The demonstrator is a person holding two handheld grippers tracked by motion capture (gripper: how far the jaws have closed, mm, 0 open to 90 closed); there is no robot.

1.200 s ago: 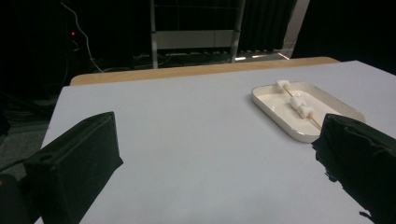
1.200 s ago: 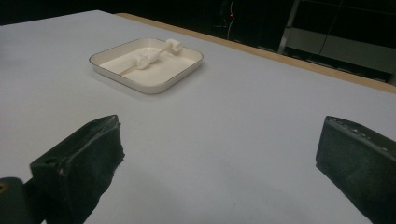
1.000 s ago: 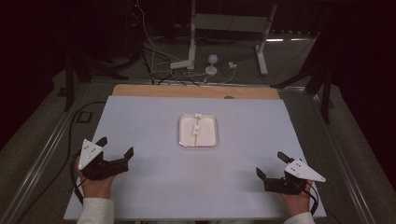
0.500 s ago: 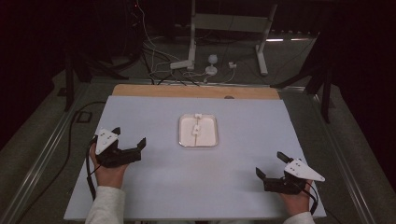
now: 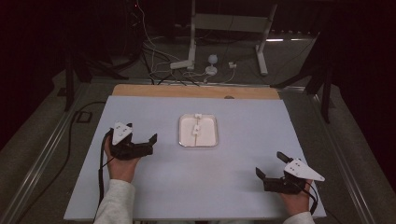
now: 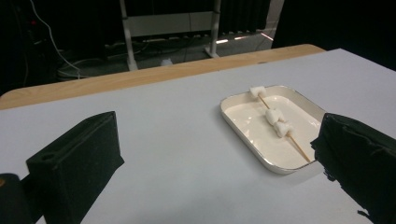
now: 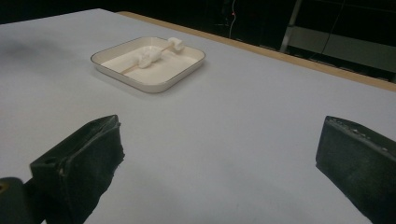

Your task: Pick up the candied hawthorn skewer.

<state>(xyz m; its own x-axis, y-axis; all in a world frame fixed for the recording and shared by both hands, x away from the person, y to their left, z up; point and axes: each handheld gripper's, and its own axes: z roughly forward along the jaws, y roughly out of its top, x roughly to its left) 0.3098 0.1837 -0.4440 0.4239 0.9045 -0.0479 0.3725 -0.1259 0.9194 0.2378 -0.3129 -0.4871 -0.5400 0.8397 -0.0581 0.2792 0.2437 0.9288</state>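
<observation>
A white rectangular tray (image 5: 198,144) sits at the middle of the pale table. In it lies a thin wooden skewer (image 5: 197,129) carrying three white marshmallow pieces, one of them at its far end. My left gripper (image 5: 141,133) hovers open just left of the tray, with nothing between its jaws. In the left gripper view the tray (image 6: 243,135) and skewer (image 6: 275,119) lie close ahead on the right, beside the right jaw. My right gripper (image 5: 270,164) stands open near the front right of the table. From there the tray (image 7: 140,85) and skewer (image 7: 147,57) lie well ahead on the left.
A wooden strip (image 5: 196,91) runs along the table's far edge. Beyond it, a white stand's legs (image 5: 229,28) and cables lie on the dark floor. Bare table top surrounds the tray on all sides.
My left gripper has moved forward and to the right, from the front left of the table up beside the tray. The right gripper has stayed where it was.
</observation>
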